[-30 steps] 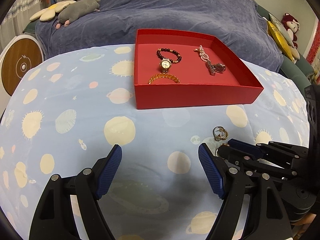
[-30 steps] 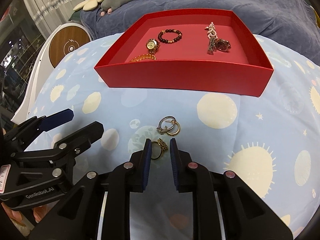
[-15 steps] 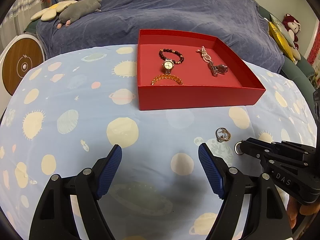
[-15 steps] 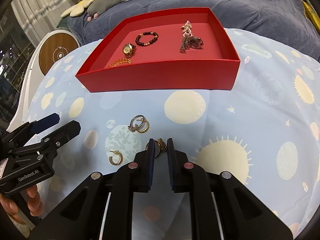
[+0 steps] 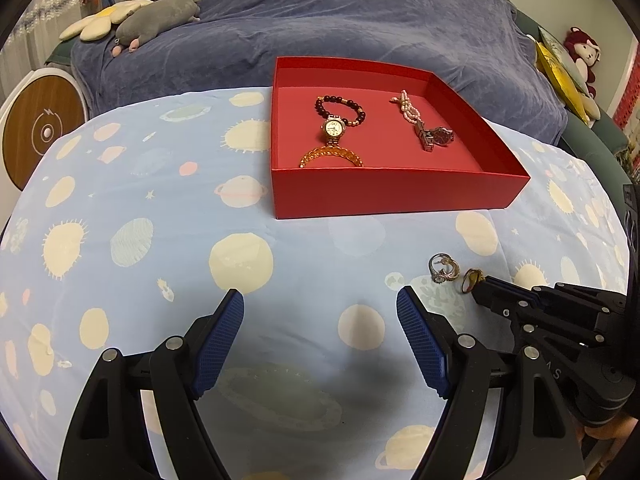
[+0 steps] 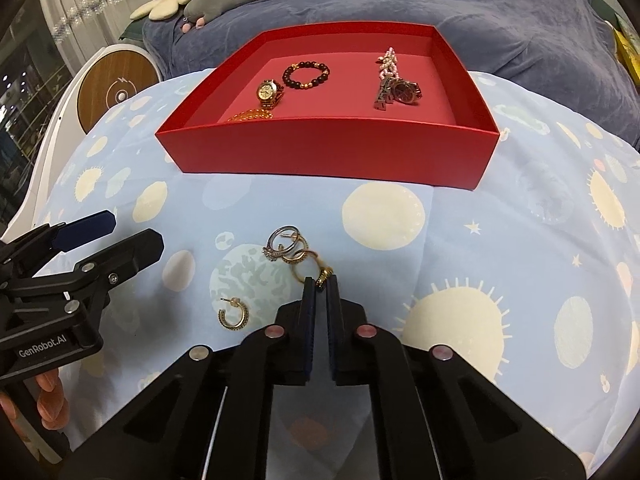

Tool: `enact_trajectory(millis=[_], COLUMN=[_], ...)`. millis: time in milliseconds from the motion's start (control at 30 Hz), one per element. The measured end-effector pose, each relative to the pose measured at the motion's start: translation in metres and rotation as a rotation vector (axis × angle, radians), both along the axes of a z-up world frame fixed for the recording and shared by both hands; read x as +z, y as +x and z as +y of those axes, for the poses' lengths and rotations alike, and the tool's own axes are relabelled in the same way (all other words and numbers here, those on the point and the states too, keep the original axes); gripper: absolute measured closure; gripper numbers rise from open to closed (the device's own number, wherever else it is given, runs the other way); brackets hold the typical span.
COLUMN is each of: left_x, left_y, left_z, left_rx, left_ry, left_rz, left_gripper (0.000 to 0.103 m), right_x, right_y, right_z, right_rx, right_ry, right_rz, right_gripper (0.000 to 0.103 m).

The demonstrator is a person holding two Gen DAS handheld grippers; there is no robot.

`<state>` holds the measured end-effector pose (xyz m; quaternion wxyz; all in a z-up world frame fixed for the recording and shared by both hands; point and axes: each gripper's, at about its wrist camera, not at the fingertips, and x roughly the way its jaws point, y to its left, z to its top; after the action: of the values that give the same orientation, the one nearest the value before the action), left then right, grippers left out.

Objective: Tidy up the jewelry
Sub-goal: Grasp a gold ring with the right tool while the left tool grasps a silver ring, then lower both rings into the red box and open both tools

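A red box (image 5: 396,196) (image 6: 328,148) stands on the space-print cloth. It holds a gold watch (image 5: 334,128), a dark bead bracelet (image 6: 306,74), an amber bracelet (image 5: 332,156), a pearl bracelet (image 5: 408,106) and a dark watch (image 6: 404,90). My right gripper (image 6: 320,280) (image 5: 482,286) is shut on a gold hoop earring (image 6: 310,270) (image 5: 468,280) at its tips, just in front of a small pile of rings (image 6: 286,246) (image 5: 442,268). A second gold hoop (image 6: 234,314) lies alone to the left. My left gripper (image 5: 320,304) (image 6: 128,234) hovers open over bare cloth.
Dark blue bedding (image 5: 360,20) rises behind the box, with plush toys (image 5: 160,16) at its far left. A round white and wood-faced device (image 5: 40,132) stands off the left edge. Fingers of a hand (image 6: 48,396) hold the left gripper's handle.
My right gripper's jaws have closed fully on one gold hoop, and it now sits close to the ring pile. The other hoop has been left on the cloth. The left gripper stayed put.
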<state>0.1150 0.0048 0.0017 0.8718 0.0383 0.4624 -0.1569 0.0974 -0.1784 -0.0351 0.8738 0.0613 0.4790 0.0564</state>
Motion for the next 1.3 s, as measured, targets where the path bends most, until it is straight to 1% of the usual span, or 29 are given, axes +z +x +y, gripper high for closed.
enact_trajectory(millis=[200,333,500,600,633,700,733,800,833,933,1000,1033,1067,1100,1200,1300], left_x=[0.0,-0.001,-0.001,-0.005,-0.007,-0.012,-0.015,-0.022,-0.024,-0.027,-0.027,-0.028,-0.028,-0.027,-0.027,-0.026], left_y=[-0.001,-0.001,-0.003,-0.001,0.0,0.002,0.003,0.005,0.006,0.003,0.002,0.001,0.001,0.001,0.001,0.0], left_z=[-0.006,-0.011,-0.037,-0.058,-0.065,-0.076,-0.08,-0.085,-0.088,-0.092,-0.092,-0.092,-0.092,-0.091,-0.09,-0.089], left_rx=[-0.017,-0.031,-0.094,-0.134,-0.145,-0.164,-0.168,-0.179,-0.182,-0.183,-0.179,-0.179,-0.181,-0.183,-0.188,-0.191], left_ry=[-0.001,-0.007,-0.031,-0.024,-0.015,-0.007,-0.008,-0.019,-0.018,0.004,0.007,0.011,0.013,0.01,0.002,-0.001], left_rz=[-0.003,0.002,0.003,-0.004,-0.008,-0.001,0.008,0.026,0.031,-0.003,-0.02,-0.026,-0.031,-0.03,-0.022,-0.022], left_gripper=[0.027,0.027,0.027,0.028,0.03,0.04,0.043,0.055,0.057,0.062,0.073,0.076,0.083,0.088,0.095,0.095], right_x=[0.01,0.022,0.035,0.038,0.038,0.037,0.037,0.035,0.035,0.033,0.033,0.033,0.033,0.033,0.034,0.035], right_y=[-0.002,-0.007,-0.013,-0.017,-0.019,-0.021,-0.023,-0.025,-0.026,-0.029,-0.03,-0.03,-0.03,-0.03,-0.03,-0.029], right_z=[-0.01,-0.018,-0.04,-0.05,-0.052,-0.055,-0.057,-0.061,-0.062,-0.067,-0.069,-0.069,-0.07,-0.07,-0.07,-0.07], right_rx=[-0.019,-0.036,-0.091,-0.111,-0.113,-0.116,-0.118,-0.12,-0.121,-0.122,-0.123,-0.123,-0.124,-0.125,-0.128,-0.126], right_ry=[0.011,0.004,0.009,0.016,0.017,0.018,0.02,0.019,0.019,0.021,0.023,0.023,0.024,0.027,0.031,0.033], right_rz=[-0.021,-0.049,-0.071,-0.072,-0.072,-0.07,-0.068,-0.063,-0.061,-0.056,-0.056,-0.056,-0.056,-0.056,-0.06,-0.062], right_gripper=[0.101,0.101,0.101,0.101,0.101,0.101,0.101,0.101,0.101,0.101,0.101,0.101,0.101,0.101,0.101,0.101])
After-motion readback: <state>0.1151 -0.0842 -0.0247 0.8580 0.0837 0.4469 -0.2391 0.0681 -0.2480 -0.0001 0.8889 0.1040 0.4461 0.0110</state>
